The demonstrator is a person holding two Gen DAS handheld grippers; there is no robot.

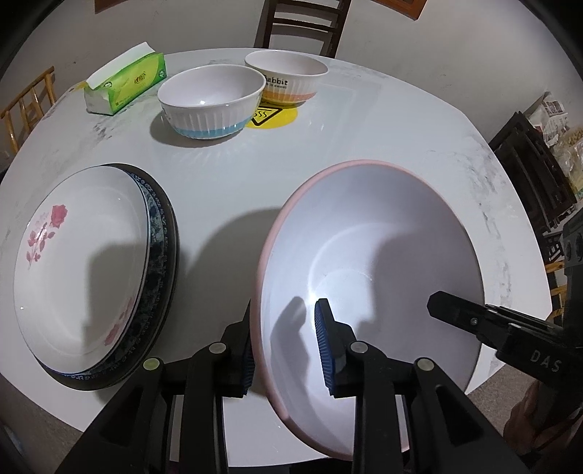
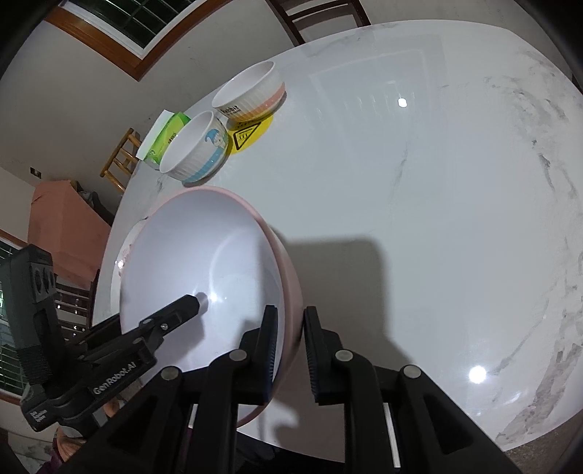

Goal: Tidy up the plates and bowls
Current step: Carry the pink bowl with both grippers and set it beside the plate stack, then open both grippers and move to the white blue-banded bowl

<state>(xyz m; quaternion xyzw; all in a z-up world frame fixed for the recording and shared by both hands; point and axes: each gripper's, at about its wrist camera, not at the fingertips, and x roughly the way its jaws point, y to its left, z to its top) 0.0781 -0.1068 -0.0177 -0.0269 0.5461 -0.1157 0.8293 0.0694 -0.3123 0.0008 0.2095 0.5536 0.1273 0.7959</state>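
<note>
A big pink bowl (image 1: pixel 382 237) with a white inside rests on the white marble table (image 1: pixel 328 146), just right of a stack of plates. The top plate (image 1: pixel 80 269) has red flowers and lies on a blue-patterned plate (image 1: pixel 160 233). My left gripper (image 1: pixel 286 306) straddles the bowl's left rim, one pad outside and one inside, with a clear gap: open. My right gripper (image 2: pixel 290 310) straddles the opposite rim of the pink bowl (image 2: pixel 204 237); its pads stand close to the wall with a thin gap, open. Further back stand a blue-banded bowl (image 1: pixel 211 105) and an orange-banded bowl (image 1: pixel 288 78).
A green tissue pack (image 1: pixel 127 84) lies at the far left of the table, behind the small bowls. A yellow warning sticker (image 1: pixel 273 116) sits under the orange bowl. A dark wooden chair (image 1: pixel 302 25) stands beyond the far edge. Bare tabletop (image 2: pixel 437 218) spreads to the right of the pink bowl.
</note>
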